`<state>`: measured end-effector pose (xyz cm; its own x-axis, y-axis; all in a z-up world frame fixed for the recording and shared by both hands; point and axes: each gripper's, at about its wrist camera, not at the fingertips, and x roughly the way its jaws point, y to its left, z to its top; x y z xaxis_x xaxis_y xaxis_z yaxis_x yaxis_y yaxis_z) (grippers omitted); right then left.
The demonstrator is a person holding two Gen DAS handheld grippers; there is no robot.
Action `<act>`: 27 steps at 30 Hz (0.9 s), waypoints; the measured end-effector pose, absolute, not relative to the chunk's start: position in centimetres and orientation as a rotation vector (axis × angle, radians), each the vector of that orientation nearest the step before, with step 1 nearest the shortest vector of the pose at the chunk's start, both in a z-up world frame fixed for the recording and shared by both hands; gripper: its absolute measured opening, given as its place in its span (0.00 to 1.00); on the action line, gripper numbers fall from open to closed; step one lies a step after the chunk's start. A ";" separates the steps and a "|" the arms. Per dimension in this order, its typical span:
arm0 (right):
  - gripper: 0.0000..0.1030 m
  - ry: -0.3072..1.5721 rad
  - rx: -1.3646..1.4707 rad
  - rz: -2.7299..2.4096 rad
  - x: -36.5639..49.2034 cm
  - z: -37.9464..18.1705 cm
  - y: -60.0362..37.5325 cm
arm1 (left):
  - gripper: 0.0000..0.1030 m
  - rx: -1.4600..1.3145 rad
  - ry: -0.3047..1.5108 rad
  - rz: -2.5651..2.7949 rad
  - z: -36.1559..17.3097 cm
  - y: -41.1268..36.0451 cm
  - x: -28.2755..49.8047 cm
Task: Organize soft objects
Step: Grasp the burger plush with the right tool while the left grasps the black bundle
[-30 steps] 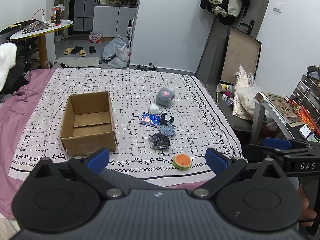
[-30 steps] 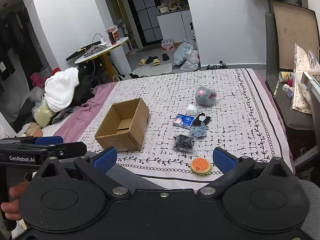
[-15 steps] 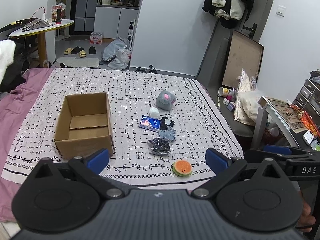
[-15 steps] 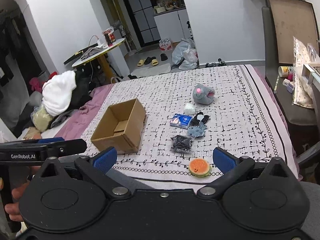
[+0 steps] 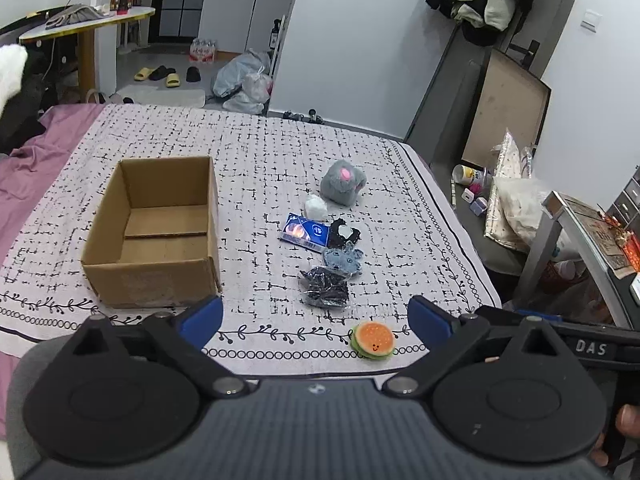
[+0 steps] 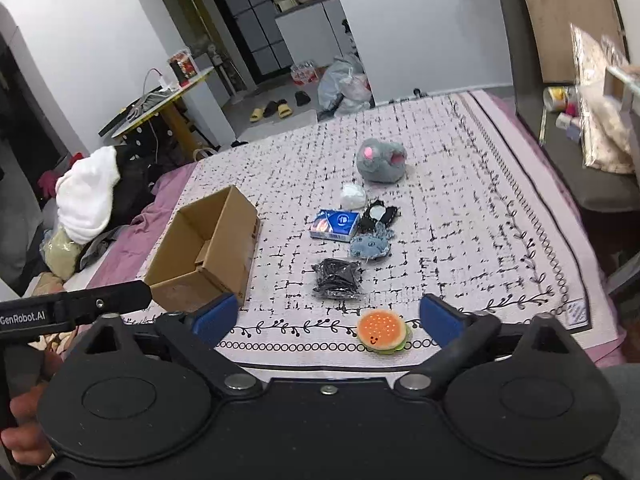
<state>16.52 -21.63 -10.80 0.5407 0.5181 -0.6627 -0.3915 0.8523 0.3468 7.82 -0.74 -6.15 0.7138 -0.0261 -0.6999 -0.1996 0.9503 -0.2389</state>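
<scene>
Both hand-held grippers lowered toward bed; right hand-held gripper (image 6: pixel 327 317) apart, narrowing, burger plush (image 6: pixel 383 331) just ahead.

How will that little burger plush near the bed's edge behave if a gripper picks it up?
The burger plush looks soft and small, so it probably squashes between the pads and weighs little. It lies flat on the blanket, so it is unlikely to roll, though a push might slide it off the near edge.

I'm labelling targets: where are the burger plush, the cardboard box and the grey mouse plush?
burger plush (image 6: pixel 381 330): right wrist view, orange bun top.
cardboard box (image 5: pixel 154 282): left wrist view, near outer wall.
grey mouse plush (image 6: pixel 380 162): right wrist view, body middle.
</scene>
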 end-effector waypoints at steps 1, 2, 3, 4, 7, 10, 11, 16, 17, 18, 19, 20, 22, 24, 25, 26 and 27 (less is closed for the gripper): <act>0.90 0.851 0.175 0.541 16.8 -11.1 -21.6 | 0.96 -0.308 0.776 0.104 -6.3 -0.7 8.2; 0.90 0.860 0.186 0.540 17.3 -11.3 -21.4 | 0.96 -0.307 0.778 0.110 -6.5 -0.6 8.6; 0.89 0.869 0.191 0.539 17.6 -11.6 -21.3 | 0.95 -0.310 0.783 0.116 -6.8 -0.5 9.0; 0.89 0.878 0.193 0.538 18.0 -11.9 -21.1 | 0.94 -0.316 0.789 0.120 -7.0 -0.4 9.5; 0.89 0.912 0.197 0.536 19.1 -12.8 -20.5 | 0.91 -0.337 0.809 0.126 -7.9 -0.1 10.7; 0.88 0.946 0.216 0.526 20.2 -14.0 -20.1 | 0.88 -0.351 0.830 0.132 -8.8 0.1 11.9; 0.86 0.958 0.225 0.520 20.5 -14.6 -20.1 | 0.87 -0.351 0.838 0.133 -9.1 0.1 12.3; 0.80 1.037 0.266 0.461 22.2 -18.3 -19.9 | 0.80 -0.353 0.876 0.131 -11.0 0.1 14.3; 0.79 1.048 0.275 0.451 22.4 -18.9 -19.9 | 0.78 -0.355 0.883 0.131 -11.4 0.2 14.6; 0.79 1.054 0.278 0.445 22.6 -19.3 -19.8 | 0.76 -0.357 0.892 0.132 -11.8 0.2 15.0; 0.79 1.059 0.273 0.441 22.8 -19.7 -19.5 | 0.75 -0.361 0.901 0.131 -12.2 0.2 15.4; 0.79 1.068 0.264 0.437 23.1 -20.0 -19.2 | 0.72 -0.366 0.908 0.128 -12.6 0.3 15.7; 0.79 1.079 0.252 0.433 23.5 -20.5 -18.8 | 0.69 -0.375 0.923 0.126 -13.4 0.3 16.6; 0.79 1.081 0.240 0.433 23.8 -20.9 -18.4 | 0.69 -0.377 0.933 0.124 -14.2 0.2 17.4; 0.79 1.083 0.243 0.435 24.0 -21.1 -18.2 | 0.68 -0.377 0.940 0.124 -14.5 0.2 17.8; 0.78 1.089 0.248 0.440 24.3 -21.4 -18.0 | 0.66 -0.380 0.948 0.121 -14.9 0.1 18.3; 0.75 1.100 0.250 0.445 24.5 -21.7 -17.8 | 0.65 -0.385 0.957 0.116 -15.3 0.0 18.8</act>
<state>24.50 -17.80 -21.69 0.3781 0.4647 -0.8007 -0.2221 0.8851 0.4089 18.80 0.02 -15.27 0.5755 -0.0721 -0.8146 -0.2648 0.9260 -0.2689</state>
